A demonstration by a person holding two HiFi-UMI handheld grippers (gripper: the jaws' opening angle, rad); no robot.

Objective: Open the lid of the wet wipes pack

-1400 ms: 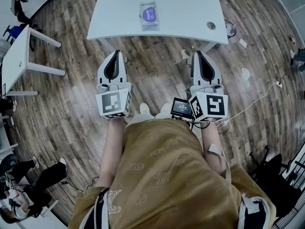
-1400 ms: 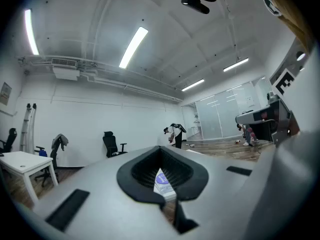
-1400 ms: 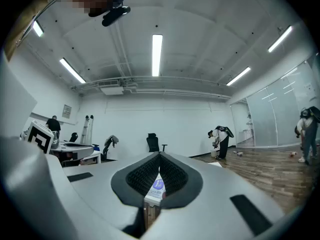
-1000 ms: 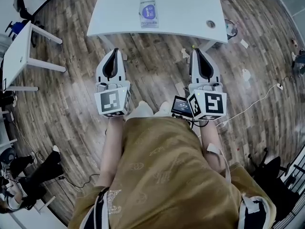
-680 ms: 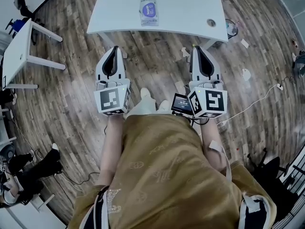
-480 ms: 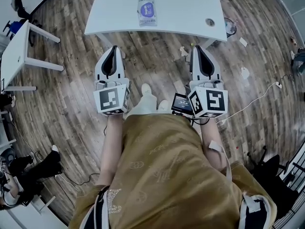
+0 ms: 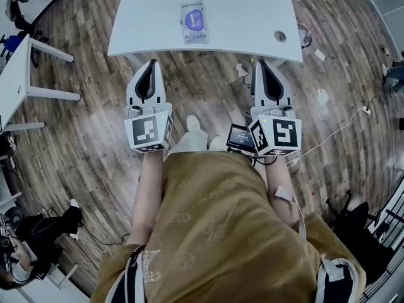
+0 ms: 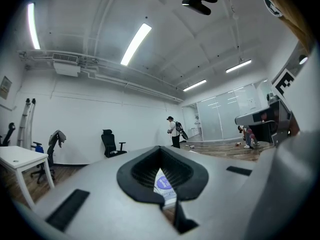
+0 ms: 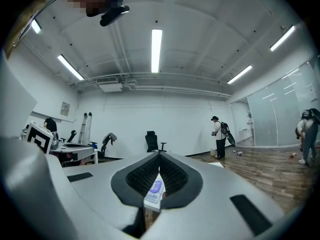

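Observation:
The wet wipes pack point(image 7: 194, 22) lies flat on the white table point(image 7: 246, 8), pale with a purple round label, its lid down. My left gripper point(image 7: 151, 62) and right gripper point(image 7: 261, 62) hover side by side over the wooden floor, short of the table's near edge, both shut with nothing in them. Through the loop of the left gripper's point(image 8: 160, 148) black pads the pack point(image 8: 163, 185) shows small and far ahead. The right gripper point(image 9: 159, 153) frames the pack point(image 9: 154, 190) the same way.
A round cable hole point(image 7: 279, 35) sits at the table's right front. A second white table point(image 7: 16, 84) stands at the left. A seated person's legs point(image 7: 44, 226) are at lower left. Cables and scraps point(image 7: 344, 125) lie on the floor at right.
The table and pack have drawn slightly nearer and lower in the head view as I step forward. Both grippers keep their pose and stay shut.

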